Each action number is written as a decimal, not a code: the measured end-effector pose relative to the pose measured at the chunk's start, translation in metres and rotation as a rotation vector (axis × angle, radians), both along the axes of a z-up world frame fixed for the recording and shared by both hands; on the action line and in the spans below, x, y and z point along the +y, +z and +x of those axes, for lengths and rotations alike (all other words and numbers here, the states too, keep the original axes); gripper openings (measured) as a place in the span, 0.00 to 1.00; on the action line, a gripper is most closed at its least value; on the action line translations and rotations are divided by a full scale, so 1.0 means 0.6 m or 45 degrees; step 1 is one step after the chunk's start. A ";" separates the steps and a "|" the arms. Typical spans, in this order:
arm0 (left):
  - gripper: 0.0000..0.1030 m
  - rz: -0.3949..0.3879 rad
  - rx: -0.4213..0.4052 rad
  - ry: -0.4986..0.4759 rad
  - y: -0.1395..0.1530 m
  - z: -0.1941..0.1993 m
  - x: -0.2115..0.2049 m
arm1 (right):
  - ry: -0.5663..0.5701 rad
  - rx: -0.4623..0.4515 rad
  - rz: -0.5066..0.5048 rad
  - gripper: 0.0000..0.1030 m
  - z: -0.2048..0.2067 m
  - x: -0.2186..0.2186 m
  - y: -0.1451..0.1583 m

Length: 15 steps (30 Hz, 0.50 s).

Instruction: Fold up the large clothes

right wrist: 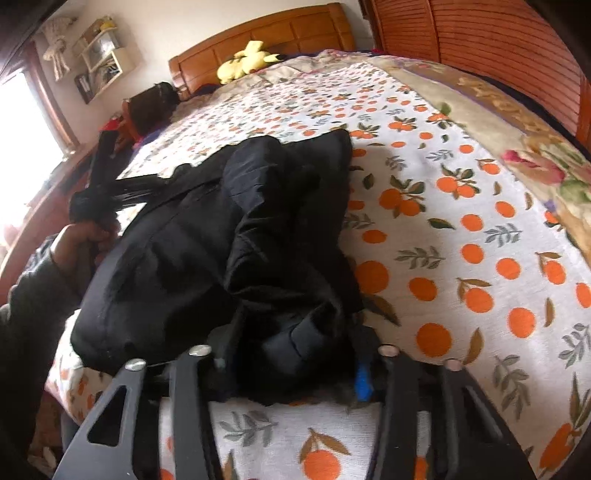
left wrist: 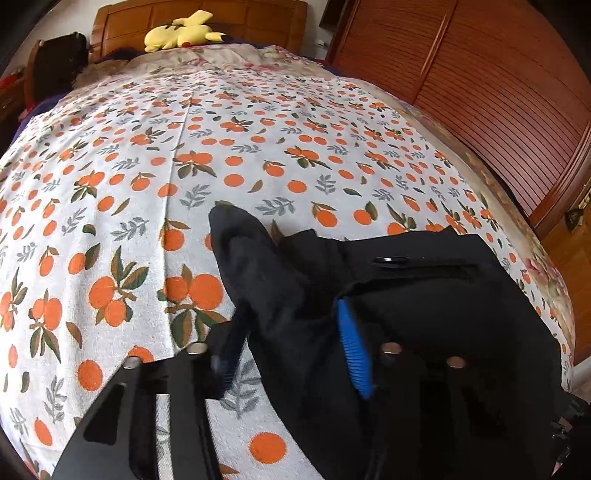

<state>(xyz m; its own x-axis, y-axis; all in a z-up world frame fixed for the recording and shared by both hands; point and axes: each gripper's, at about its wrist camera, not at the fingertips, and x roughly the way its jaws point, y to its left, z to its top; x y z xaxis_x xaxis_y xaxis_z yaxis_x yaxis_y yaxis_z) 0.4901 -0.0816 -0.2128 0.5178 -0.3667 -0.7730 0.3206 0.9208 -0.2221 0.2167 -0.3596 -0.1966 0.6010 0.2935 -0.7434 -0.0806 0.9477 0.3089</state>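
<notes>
Where orange-print bedspread [left wrist: 258,147] meets headboard [left wrist: 258,18], both tongs seemingly gripping black garment [right wrist: 221,240].

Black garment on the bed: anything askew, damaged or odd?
The black garment is not flat: it sits bunched in a heap near the edge of the orange-print bedspread, one part sticking out crumpled. Both the left gripper and right gripper have cloth between their fingers. No damage visible.

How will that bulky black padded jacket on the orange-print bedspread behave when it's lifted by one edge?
The bulky black padded jacket will probably flop and drape, since it already lies in soft, rumpled folds. It looks puffy, so it is likely light for its bulk. Its smooth, slightly shiny shell may slip between the pads unless a thick fold is pinched.
</notes>
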 end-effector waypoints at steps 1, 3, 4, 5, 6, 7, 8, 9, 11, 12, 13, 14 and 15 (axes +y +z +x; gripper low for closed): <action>0.31 0.002 0.003 -0.008 0.004 -0.002 -0.004 | 0.005 -0.015 0.006 0.29 -0.002 -0.001 0.002; 0.22 0.053 -0.050 -0.019 0.019 -0.014 -0.015 | 0.008 -0.051 0.016 0.22 -0.007 -0.006 0.007; 0.20 0.091 -0.087 -0.027 0.028 -0.022 -0.022 | 0.005 -0.069 0.028 0.19 -0.011 -0.010 0.011; 0.20 0.139 -0.127 -0.033 0.037 -0.033 -0.030 | 0.006 -0.092 0.035 0.18 -0.016 -0.014 0.017; 0.19 0.155 -0.150 -0.030 0.046 -0.039 -0.034 | 0.008 -0.117 0.031 0.16 -0.021 -0.017 0.024; 0.18 0.149 -0.167 -0.018 0.057 -0.047 -0.035 | 0.007 -0.137 0.027 0.15 -0.024 -0.021 0.030; 0.17 0.130 -0.179 -0.005 0.070 -0.054 -0.035 | 0.004 -0.155 0.026 0.14 -0.026 -0.025 0.037; 0.17 0.115 -0.190 0.002 0.082 -0.061 -0.037 | 0.001 -0.172 0.030 0.14 -0.029 -0.030 0.044; 0.17 0.121 -0.233 -0.007 0.109 -0.078 -0.051 | -0.013 -0.210 0.038 0.13 -0.032 -0.048 0.060; 0.16 0.130 -0.252 -0.014 0.120 -0.085 -0.061 | -0.018 -0.226 0.036 0.13 -0.034 -0.057 0.068; 0.16 0.135 -0.272 -0.025 0.133 -0.093 -0.073 | -0.028 -0.249 0.031 0.13 -0.036 -0.069 0.078; 0.16 0.137 -0.290 -0.039 0.145 -0.101 -0.088 | -0.034 -0.262 0.026 0.13 -0.038 -0.078 0.085; 0.16 0.142 -0.304 -0.050 0.154 -0.107 -0.101 | -0.041 -0.279 0.017 0.13 -0.041 -0.089 0.093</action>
